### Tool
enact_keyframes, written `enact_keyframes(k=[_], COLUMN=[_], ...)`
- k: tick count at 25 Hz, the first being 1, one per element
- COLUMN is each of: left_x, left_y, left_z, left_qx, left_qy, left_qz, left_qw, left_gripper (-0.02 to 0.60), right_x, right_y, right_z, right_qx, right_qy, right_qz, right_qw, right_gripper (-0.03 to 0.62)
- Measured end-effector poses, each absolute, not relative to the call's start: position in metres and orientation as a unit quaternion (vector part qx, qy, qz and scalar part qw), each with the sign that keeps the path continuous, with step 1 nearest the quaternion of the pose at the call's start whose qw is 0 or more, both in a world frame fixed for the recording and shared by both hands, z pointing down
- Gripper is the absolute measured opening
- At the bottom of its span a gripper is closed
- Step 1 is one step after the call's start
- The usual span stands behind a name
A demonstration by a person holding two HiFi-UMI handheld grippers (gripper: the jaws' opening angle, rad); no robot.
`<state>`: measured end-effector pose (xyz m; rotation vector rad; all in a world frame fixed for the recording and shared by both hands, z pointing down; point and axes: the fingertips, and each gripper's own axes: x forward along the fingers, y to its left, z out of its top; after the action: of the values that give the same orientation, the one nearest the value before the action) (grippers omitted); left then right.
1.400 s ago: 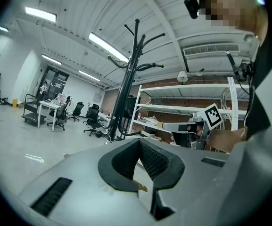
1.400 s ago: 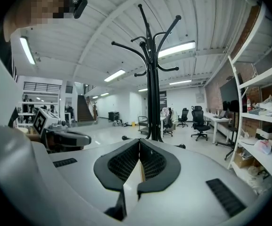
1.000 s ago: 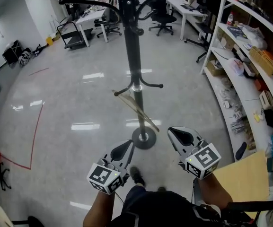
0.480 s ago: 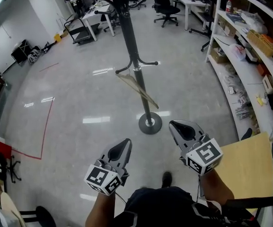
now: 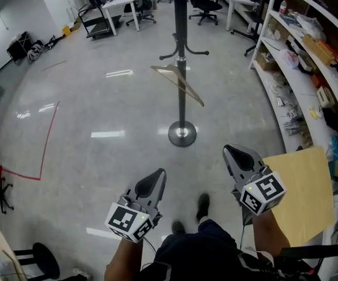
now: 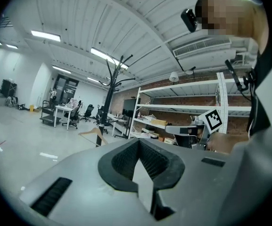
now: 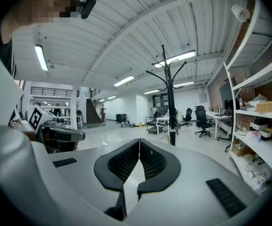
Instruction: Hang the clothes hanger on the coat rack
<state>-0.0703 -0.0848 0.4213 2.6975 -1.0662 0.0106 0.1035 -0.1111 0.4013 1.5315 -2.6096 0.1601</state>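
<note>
Wooden clothes hanger hangs from a lower hook of the coat rack, its long axis slanting down-right across the pole. Left gripper and right gripper are both clenched and empty, well short of the rack's base.

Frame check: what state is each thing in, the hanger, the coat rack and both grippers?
clothes hanger: hung from a lower hook of the rack, tilted.
coat rack: upright on its round base.
left gripper: shut, holding nothing, away from the rack.
right gripper: shut, holding nothing, away from the rack.
</note>
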Motion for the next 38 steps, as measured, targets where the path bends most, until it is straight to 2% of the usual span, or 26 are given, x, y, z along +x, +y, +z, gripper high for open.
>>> enact_keyframes(k=[9, 18, 28, 32, 38], left_x=[-0.104, -0.081, -0.041, -0.021, -0.038], left_y=[-0.031, 0.064, 0.182, 0.225, 0.274], left_z=[0.418, 0.385, 0.381, 0.368, 0.381], left_qx=[0.917, 0.910, 0.889, 0.908, 0.916], left_qy=[-0.380, -0.406, -0.447, -0.411, -0.393], left_qz=[-0.009, -0.027, 0.006, 0.007, 0.005], left_qw=[0.125, 0.083, 0.097, 0.081, 0.083], left_gripper=[0.002, 0.002, 0.002, 0.002, 0.002], right_x=[0.084, 0.110, 0.153, 0.148, 0.130], right_y=[-0.030, 0.068, 0.181, 0.215, 0.260], right_z=[0.398, 0.385, 0.389, 0.380, 0.385], right_qx=[0.510, 0.487, 0.464, 0.468, 0.480], right_qy=[-0.856, -0.871, -0.884, -0.882, -0.875], right_qz=[0.052, 0.029, 0.047, 0.054, 0.047], right_qw=[0.075, 0.050, 0.044, 0.037, 0.038], right_gripper=[0.008, 0.008, 0.008, 0.008, 0.008])
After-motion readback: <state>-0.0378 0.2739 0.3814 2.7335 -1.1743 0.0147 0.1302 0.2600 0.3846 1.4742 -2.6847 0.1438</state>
